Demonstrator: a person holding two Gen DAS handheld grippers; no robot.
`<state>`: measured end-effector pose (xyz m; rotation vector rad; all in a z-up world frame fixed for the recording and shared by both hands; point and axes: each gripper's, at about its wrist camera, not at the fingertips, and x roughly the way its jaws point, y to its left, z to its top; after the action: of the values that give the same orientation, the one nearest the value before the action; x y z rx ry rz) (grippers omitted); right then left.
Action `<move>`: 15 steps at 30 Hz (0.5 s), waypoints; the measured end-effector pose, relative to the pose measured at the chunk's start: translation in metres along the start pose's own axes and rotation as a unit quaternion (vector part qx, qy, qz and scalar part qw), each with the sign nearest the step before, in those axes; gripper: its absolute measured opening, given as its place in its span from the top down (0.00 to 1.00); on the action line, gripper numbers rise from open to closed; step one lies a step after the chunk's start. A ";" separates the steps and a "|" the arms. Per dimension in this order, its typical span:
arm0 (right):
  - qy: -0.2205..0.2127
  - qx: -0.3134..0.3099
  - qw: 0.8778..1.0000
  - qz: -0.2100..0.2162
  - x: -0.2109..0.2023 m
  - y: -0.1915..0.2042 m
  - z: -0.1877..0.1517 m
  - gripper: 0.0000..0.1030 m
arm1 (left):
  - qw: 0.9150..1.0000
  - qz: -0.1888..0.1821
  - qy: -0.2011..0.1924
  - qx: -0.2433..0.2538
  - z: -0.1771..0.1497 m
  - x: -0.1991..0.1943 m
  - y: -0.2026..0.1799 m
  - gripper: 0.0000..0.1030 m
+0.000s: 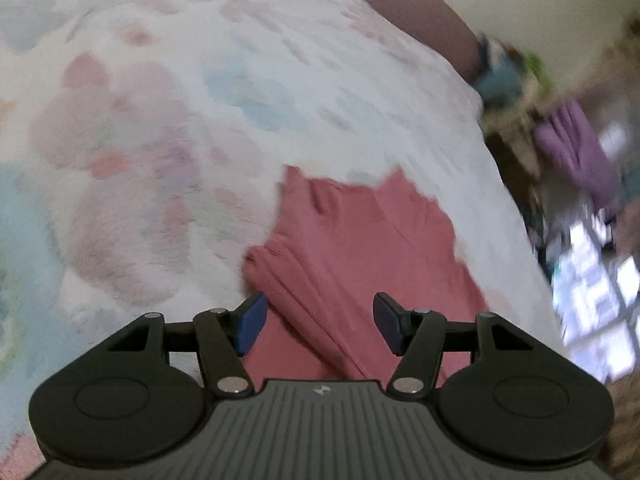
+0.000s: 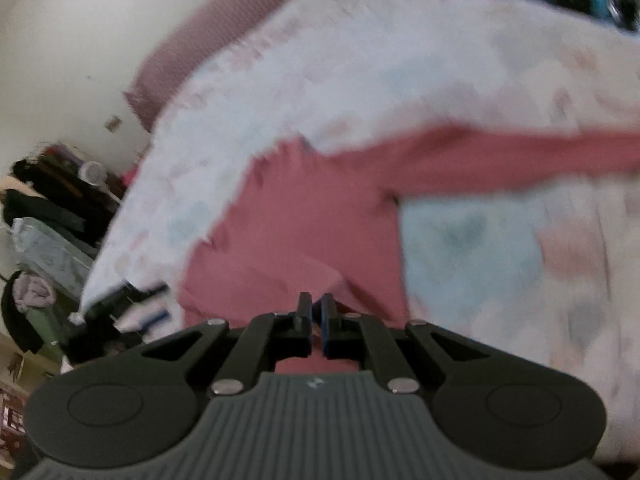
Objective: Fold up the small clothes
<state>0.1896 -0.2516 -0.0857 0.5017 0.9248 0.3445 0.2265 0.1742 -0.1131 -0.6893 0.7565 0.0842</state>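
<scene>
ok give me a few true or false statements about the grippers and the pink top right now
1. The left hand-held gripper is open. True.
2. The pink top lies on bare wood. False: it lies on a pale patterned blanket.
3. The right hand-held gripper is wide open. False: its jaws are nearly together, with pink cloth seemingly between them.
4. One sleeve stretches out sideways. True.

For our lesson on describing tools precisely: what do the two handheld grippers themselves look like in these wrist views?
Both match. The left gripper and right gripper each have a grey ribbed body bearing a small white logo, flanked by two rounded black housings with circular insets. Black linkage bars with silver rivets run forward to the fingers, which carry blue pads. No cables, hands or sleeves are visible.
</scene>
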 end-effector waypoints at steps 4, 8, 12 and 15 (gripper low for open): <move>0.028 0.026 0.999 -0.021 0.014 -0.022 -0.029 1.00 | 0.994 -0.015 0.026 0.102 -0.013 0.008 -0.035 0.33; 0.030 0.031 0.999 -0.026 0.012 -0.028 -0.040 1.00 | 0.989 -0.028 0.047 0.137 -0.023 0.017 -0.054 0.33; 0.005 0.024 1.000 -0.014 -0.008 -0.021 -0.030 1.00 | 0.985 -0.052 0.050 0.157 -0.030 0.015 -0.065 0.33; -0.013 0.023 1.000 0.001 -0.022 -0.015 -0.022 1.00 | 0.982 -0.055 0.055 0.170 -0.036 0.015 -0.070 0.33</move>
<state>0.1600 -0.2690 -0.0906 0.5484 0.9087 0.3191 0.2370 0.0950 -0.1035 -0.4102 0.8134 -0.1816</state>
